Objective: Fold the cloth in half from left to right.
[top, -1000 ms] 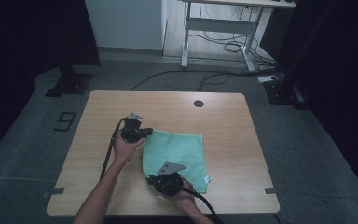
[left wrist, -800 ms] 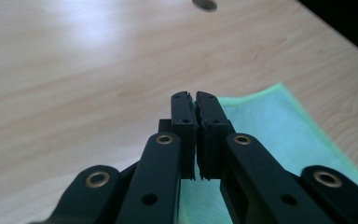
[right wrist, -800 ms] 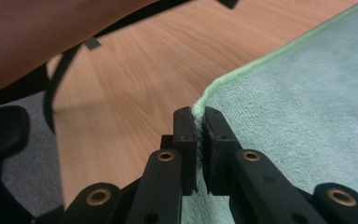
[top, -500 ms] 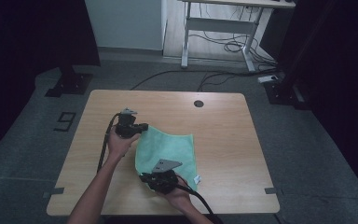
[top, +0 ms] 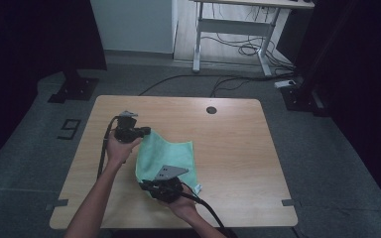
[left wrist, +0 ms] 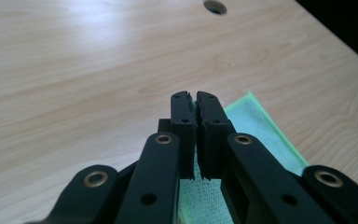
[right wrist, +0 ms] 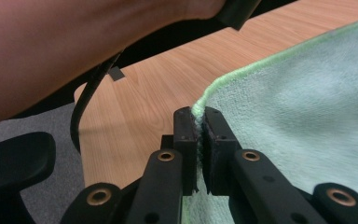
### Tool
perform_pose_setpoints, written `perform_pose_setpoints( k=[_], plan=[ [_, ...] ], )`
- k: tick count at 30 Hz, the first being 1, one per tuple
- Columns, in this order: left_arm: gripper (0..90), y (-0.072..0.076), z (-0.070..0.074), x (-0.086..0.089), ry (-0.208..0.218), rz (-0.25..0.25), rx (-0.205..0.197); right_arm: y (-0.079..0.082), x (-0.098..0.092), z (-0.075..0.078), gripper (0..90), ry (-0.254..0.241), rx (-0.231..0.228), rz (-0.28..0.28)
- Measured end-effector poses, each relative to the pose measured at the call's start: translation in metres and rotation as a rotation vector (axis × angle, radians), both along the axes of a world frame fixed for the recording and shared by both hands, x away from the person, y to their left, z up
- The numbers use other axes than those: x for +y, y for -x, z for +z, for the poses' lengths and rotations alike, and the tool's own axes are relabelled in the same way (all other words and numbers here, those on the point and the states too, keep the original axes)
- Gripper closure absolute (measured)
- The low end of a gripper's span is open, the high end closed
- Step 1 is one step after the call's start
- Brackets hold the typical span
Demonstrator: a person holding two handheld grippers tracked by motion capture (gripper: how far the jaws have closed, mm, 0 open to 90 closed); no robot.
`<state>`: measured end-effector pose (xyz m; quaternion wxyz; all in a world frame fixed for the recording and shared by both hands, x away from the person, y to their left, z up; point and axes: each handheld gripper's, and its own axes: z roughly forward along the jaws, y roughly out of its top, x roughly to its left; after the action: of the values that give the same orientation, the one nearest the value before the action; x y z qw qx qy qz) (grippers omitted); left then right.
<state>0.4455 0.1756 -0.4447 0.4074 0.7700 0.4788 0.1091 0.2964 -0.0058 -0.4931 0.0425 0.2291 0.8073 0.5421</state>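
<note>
A light green cloth (top: 171, 153) lies partly lifted over the middle of the wooden table (top: 228, 134). My left gripper (top: 146, 132) is shut on the cloth's far left corner; in the left gripper view the closed jaws (left wrist: 195, 105) pinch the cloth (left wrist: 256, 123), which trails off to the right. My right gripper (top: 146, 186) is shut on the near left corner. Seen from the right gripper view, its jaws (right wrist: 198, 116) clamp the cloth's hemmed edge (right wrist: 307, 107), which spreads away to the right.
A round cable hole (top: 211, 109) sits near the table's far edge. Black cables (top: 104, 148) trail from both grippers. A forearm (right wrist: 74, 42) crosses the top of the right gripper view. Beyond the table stand a white desk frame (top: 228, 29) and floor cables.
Both grippers have risen and shifted left with the cloth's left corners, lifting that side off the table and drawing the cloth narrower.
</note>
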Motion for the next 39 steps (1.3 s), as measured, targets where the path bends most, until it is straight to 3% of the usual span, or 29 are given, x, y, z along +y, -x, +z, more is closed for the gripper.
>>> perform_pose_setpoints(
  k=[5, 10, 20, 39],
  plan=[
    [86.3, -0.003, -0.009, -0.026, 0.006, -0.032, 0.008, 0.003, -0.026, -0.004, 84.8, -0.004, 0.013, -0.052],
    [86.0, -0.009, -0.014, -0.043, 0.008, -0.034, 0.015, 0.005, -0.051, -0.010, 84.7, -0.001, 0.020, -0.092],
    [85.6, -0.018, -0.029, -0.075, -0.009, -0.069, 0.044, 0.005, -0.082, -0.025, 84.1, 0.016, 0.054, -0.143],
    [85.0, -0.019, -0.042, -0.092, -0.039, -0.089, 0.065, 0.006, -0.098, -0.039, 84.1, 0.035, 0.083, -0.162]
  ],
)
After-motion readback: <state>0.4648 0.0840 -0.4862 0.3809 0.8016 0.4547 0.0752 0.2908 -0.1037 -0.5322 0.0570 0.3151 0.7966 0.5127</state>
